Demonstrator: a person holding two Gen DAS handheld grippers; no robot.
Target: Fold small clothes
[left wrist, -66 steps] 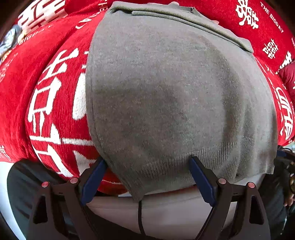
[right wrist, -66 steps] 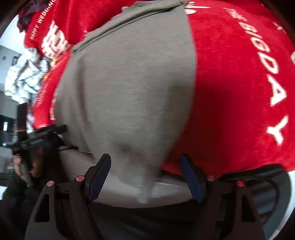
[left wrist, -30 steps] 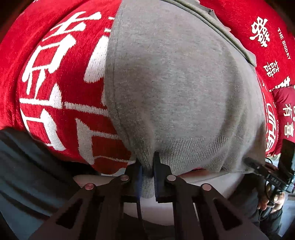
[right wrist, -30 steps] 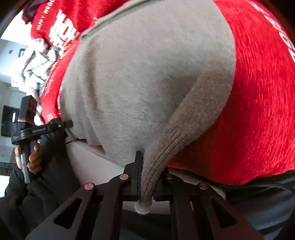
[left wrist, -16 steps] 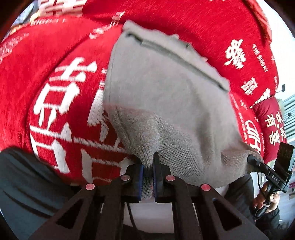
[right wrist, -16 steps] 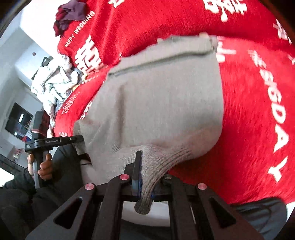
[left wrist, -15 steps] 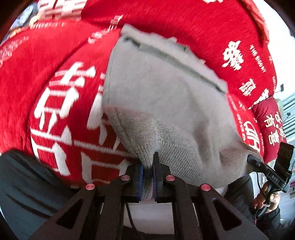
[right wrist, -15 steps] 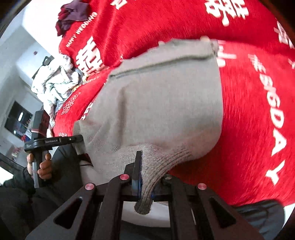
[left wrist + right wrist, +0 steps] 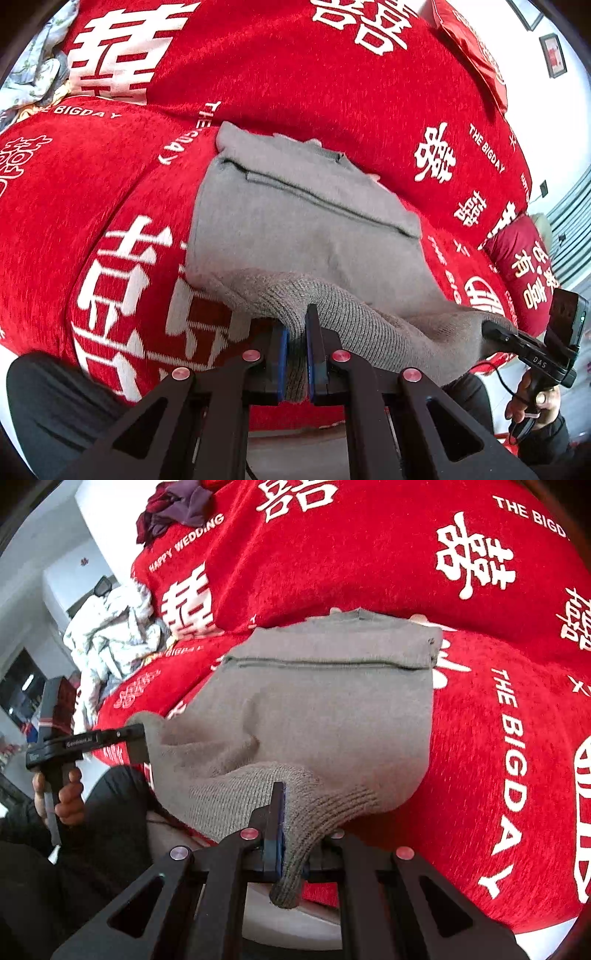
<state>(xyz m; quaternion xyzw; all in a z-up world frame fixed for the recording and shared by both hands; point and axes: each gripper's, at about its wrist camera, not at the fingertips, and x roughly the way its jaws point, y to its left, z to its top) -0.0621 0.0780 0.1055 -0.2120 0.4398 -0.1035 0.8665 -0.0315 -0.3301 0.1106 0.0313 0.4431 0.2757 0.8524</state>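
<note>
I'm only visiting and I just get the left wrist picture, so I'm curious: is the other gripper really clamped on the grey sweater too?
Observer: Yes. The right wrist view shows the right gripper shut on the sweater, with a corner of the ribbed hem hanging below its fingers.
Visitor: Are more clothes waiting anywhere?
Observer: A purple heap lies at the top edge of the red cover.
Visitor: Anything else I'm missing?
Observer: The lettering HAPPY WEDDING is printed on the cover just below that heap.
</note>
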